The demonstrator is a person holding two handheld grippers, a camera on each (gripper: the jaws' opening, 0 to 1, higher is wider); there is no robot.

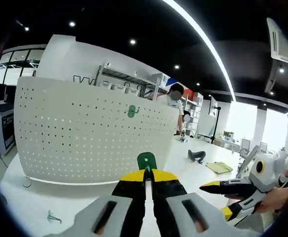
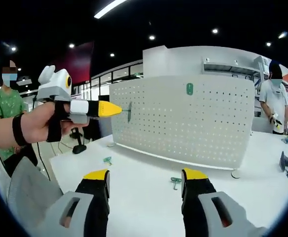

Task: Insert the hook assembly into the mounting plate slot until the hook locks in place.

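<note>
On the white table: a curved white pegboard mounting plate [image 1: 94,138] [image 2: 183,118] stands upright.
Left gripper [image 1: 145,173] [image 2: 115,109]: yellow-tipped jaws pressed together on a green hook [image 1: 146,161], its rounded head rising above the tips; in the right gripper view it reaches toward the plate's edge, a thin dark piece at its tip.
Right gripper [image 2: 145,175] [image 1: 222,197]: jaws spread wide apart, nothing between them, low over the table.
On the plate: a green hook plate [image 1: 131,111] [image 2: 189,89] already sits high on its face.
Loose parts: one spare green hook [image 2: 175,182] lies between the right jaws' tips; another, the far green hook [image 2: 107,160], lies near the plate's foot.
</note>
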